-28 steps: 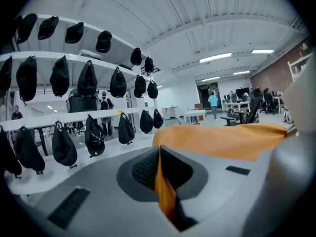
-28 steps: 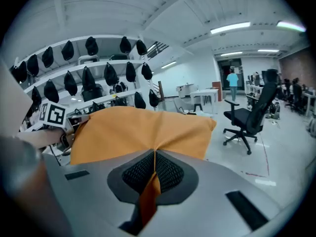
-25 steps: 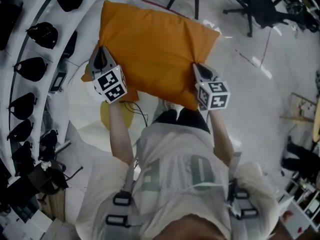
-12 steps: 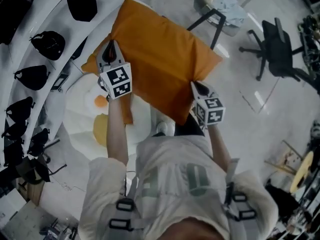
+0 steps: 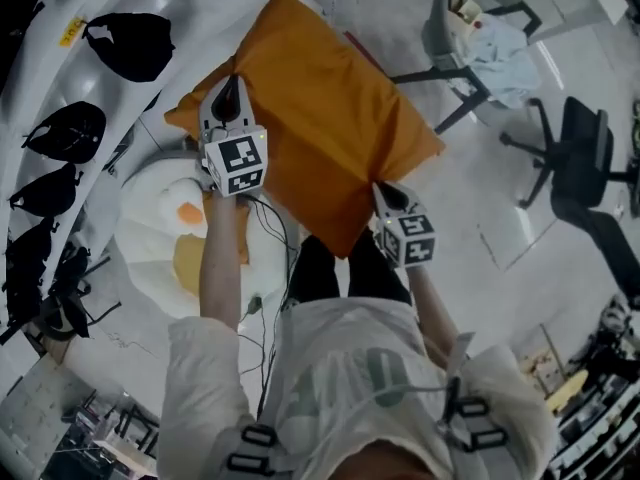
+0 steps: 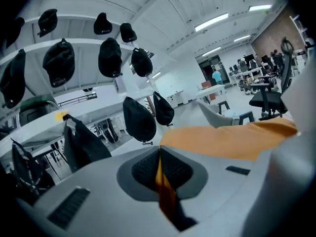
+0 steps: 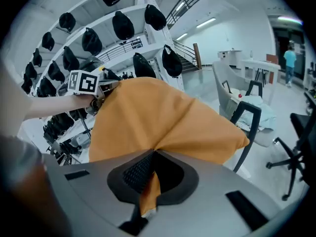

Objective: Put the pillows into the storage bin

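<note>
An orange pillow (image 5: 320, 108) hangs in the air between both grippers in the head view. My left gripper (image 5: 228, 88) is shut on the pillow's left edge near a corner, and orange cloth is pinched between its pads (image 6: 159, 157). My right gripper (image 5: 384, 192) is shut on the pillow's lower right edge, with a fold of cloth (image 7: 150, 179) caught in its jaws. The pillow (image 7: 158, 117) fills the middle of the right gripper view. Below the left arm lies a white round cushion (image 5: 165, 233) with orange and yellow patches.
White shelves with several black caps (image 5: 125, 46) curve along the left. A chair with a light cloth on it (image 5: 485, 38) and a black office chair (image 5: 585, 158) stand on the pale floor at the right. Cables (image 5: 265, 258) trail by the person's feet.
Both grippers have carried the orange pillow leftward, toward the shelves and the white cushion. The pillow has tilted, its left side now higher. Both grips are unchanged.
</note>
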Action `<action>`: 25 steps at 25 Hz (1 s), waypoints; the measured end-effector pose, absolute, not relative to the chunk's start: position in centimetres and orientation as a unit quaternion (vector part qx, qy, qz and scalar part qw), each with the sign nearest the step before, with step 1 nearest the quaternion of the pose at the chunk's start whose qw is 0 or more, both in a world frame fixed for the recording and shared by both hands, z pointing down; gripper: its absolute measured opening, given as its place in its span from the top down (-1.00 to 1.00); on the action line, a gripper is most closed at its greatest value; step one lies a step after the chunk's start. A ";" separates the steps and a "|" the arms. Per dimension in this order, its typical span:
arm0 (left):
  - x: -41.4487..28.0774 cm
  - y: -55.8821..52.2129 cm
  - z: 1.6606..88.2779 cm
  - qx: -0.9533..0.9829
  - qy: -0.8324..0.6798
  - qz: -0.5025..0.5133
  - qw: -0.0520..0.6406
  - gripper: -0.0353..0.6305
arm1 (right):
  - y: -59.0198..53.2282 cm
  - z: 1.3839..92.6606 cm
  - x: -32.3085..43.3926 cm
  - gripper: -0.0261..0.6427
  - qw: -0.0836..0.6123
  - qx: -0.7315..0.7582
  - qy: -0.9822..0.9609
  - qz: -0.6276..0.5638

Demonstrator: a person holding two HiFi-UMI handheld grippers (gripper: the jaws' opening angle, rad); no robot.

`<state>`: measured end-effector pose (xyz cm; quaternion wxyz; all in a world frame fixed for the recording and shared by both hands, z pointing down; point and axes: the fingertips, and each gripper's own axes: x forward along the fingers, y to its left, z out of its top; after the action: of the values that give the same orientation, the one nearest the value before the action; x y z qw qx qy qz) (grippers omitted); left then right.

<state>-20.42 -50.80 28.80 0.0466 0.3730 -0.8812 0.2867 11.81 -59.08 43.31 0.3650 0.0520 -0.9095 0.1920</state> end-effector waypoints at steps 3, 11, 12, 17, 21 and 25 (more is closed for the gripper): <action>-23.4 -51.2 33.4 0.395 -0.870 0.288 0.062 0.86 | -57.8 46.7 9.9 0.89 0.393 0.054 -0.895 0.206; -29.5 -52.0 47.5 0.416 -0.855 0.296 0.094 0.86 | -56.0 58.6 5.0 0.89 0.428 0.074 -0.870 0.233; -29.9 -52.2 49.2 0.417 -0.853 0.297 0.100 0.86 | -56.1 60.0 4.6 0.89 0.433 0.073 -0.868 0.234; -31.4 -52.6 55.9 0.427 -0.845 0.299 0.124 0.86 | -56.3 65.3 3.4 0.89 0.455 0.062 -0.858 0.229; -32.9 -52.4 59.6 0.421 -0.843 0.304 0.139 0.86 | -56.3 67.7 2.1 0.89 0.462 0.054 -0.854 0.234; -34.0 -52.3 61.8 0.420 -0.844 0.301 0.142 0.86 | -56.3 70.4 1.3 0.88 0.476 0.064 -0.845 0.235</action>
<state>-33.98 -52.34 61.82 0.1424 0.4195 -0.8445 0.3010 1.30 -56.35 70.43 0.4760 0.0638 -0.8450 0.2352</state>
